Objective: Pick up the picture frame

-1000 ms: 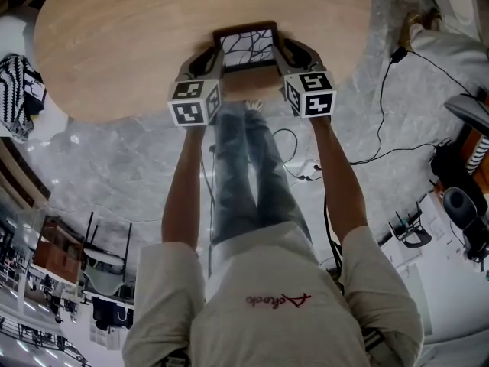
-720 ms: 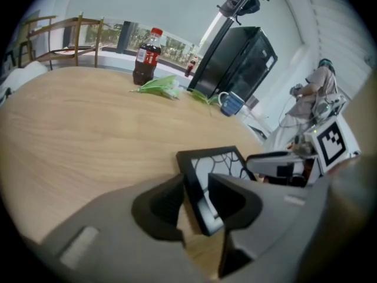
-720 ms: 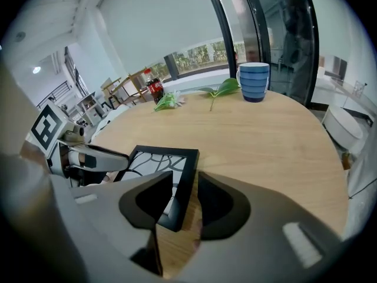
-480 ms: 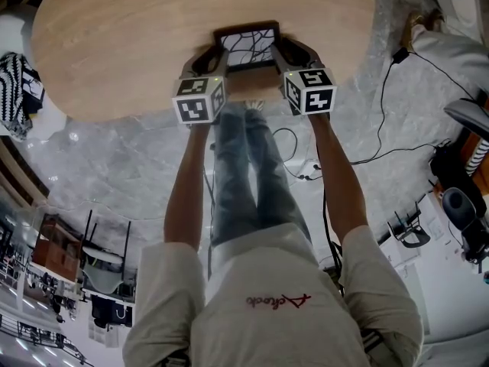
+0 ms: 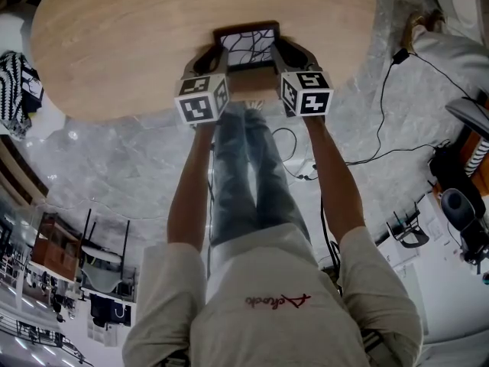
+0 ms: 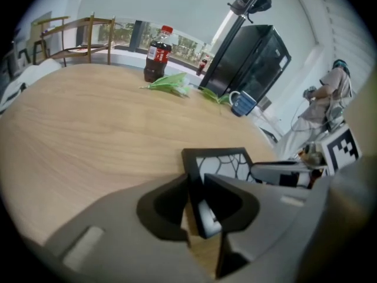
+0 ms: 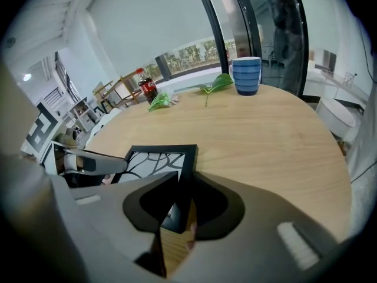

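Head view and both gripper views: a person is standing at a round wooden desk [image 5: 137, 44] and holding a picture frame [image 5: 246, 46] from both sides at the desk's near edge. The left hand-held gripper [image 5: 217, 55] is clamping the frame's left border, its jaws having just been closing with that border between them; the left gripper view shows both pads pressing on the black moulding. The right hand-held gripper [image 5: 276, 52] is clamping the right border in the same manner, its jaws likewise having just been closing on the border. The frame is black, is carrying a white panel with dark branching lines, and is sitting tilted between the two grippers; whether its lower edge is touching the desk cannot be told. The marker cubes [image 5: 202, 99] are pointing back toward the person, whose forearms are reaching forward side by side. Farther across the desk, well apart from the frame, a cola bottle [image 6: 156, 55], some green leaves [image 6: 169, 83] and a blue striped mug [image 7: 246, 75] are standing or lying. Black cables [image 5: 382, 128] are trailing over the marble floor [image 5: 114, 167].
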Demonstrator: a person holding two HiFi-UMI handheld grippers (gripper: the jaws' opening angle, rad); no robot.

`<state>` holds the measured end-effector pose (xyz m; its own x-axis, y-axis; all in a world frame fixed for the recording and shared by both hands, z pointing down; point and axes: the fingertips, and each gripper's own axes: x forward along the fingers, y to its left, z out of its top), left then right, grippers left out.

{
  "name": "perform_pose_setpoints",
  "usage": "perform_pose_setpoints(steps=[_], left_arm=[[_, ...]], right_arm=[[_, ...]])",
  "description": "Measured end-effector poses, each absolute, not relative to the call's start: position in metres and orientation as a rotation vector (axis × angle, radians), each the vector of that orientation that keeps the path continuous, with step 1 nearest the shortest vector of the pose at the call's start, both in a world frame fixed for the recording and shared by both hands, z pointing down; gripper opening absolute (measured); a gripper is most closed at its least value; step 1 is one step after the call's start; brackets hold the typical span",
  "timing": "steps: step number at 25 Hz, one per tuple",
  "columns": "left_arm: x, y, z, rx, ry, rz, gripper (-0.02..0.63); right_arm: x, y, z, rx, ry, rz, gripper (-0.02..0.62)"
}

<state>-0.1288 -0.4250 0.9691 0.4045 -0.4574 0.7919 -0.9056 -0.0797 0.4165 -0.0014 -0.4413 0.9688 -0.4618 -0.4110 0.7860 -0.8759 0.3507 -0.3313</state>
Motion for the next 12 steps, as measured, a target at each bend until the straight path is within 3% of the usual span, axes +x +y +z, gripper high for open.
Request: perform_pose_setpoints(steps=[12], left_arm=[[-0.131,-0.428,0.955,1.715,-1.242,0.564,0.078]], right_arm=[[-0.002,-0.444,0.952,1.152,-2.051,0.984,0.078]])
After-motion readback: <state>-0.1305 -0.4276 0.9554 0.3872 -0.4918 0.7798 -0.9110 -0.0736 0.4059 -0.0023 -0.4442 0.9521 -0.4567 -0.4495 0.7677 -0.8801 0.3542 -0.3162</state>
